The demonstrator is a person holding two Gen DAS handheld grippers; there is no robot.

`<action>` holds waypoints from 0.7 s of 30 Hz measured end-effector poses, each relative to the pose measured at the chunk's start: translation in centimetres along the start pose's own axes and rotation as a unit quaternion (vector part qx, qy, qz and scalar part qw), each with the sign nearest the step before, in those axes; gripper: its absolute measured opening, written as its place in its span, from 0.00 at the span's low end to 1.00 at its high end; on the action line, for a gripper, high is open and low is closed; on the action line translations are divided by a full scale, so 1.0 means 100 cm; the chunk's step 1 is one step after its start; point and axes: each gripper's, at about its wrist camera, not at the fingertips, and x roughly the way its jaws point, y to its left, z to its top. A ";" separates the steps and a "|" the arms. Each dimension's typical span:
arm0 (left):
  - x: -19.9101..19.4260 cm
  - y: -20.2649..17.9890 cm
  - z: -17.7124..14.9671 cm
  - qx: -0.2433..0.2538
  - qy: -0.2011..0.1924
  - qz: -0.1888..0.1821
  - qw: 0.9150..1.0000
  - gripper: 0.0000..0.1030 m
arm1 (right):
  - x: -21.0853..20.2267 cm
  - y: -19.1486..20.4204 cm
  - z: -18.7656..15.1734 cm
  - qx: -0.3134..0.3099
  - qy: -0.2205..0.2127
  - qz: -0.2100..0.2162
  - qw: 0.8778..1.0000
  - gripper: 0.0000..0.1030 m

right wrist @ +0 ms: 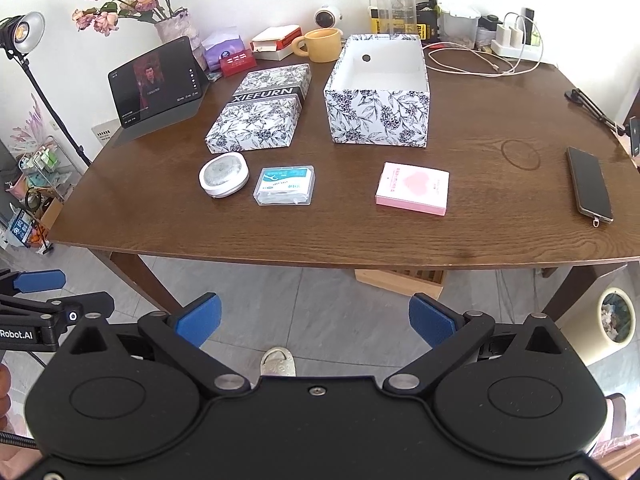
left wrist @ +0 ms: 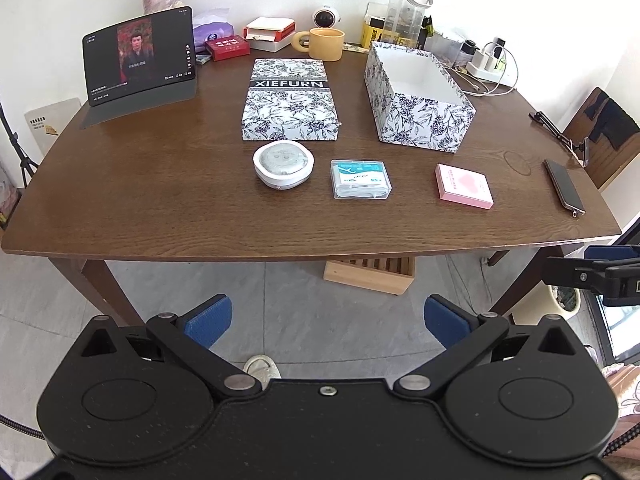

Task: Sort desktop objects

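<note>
On the brown table (left wrist: 160,184) (right wrist: 500,236) lie a round white case (left wrist: 283,164) (right wrist: 224,175), a clear floss-pick box (left wrist: 360,179) (right wrist: 285,185) and a pink card box (left wrist: 464,186) (right wrist: 412,188). Behind them stand an open floral box (left wrist: 418,120) (right wrist: 378,116) and its floral lid (left wrist: 290,100) (right wrist: 260,110), flat on the table. My left gripper (left wrist: 327,322) hangs open over the floor, short of the table's front edge. My right gripper (right wrist: 315,318) is open too, equally far back, with nothing between its blue pads (right wrist: 200,318).
A dark phone (left wrist: 564,189) (right wrist: 590,184) lies at the right edge. A tablet (left wrist: 138,56) (right wrist: 156,80), flower vase (right wrist: 176,26), yellow mug (left wrist: 326,43) (right wrist: 322,45), small boxes, jug and charger cables line the back. A wooden crate (left wrist: 370,274) sits under the table.
</note>
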 end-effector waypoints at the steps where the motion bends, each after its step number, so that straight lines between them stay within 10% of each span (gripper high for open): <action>1: 0.000 -0.001 0.000 0.000 0.000 0.000 1.000 1.00 | 0.000 0.000 0.000 0.000 0.000 0.000 1.000 0.99; 21: 0.006 0.003 0.010 0.007 0.002 -0.008 1.000 1.00 | 0.006 0.006 0.001 0.000 -0.010 -0.002 1.000 0.99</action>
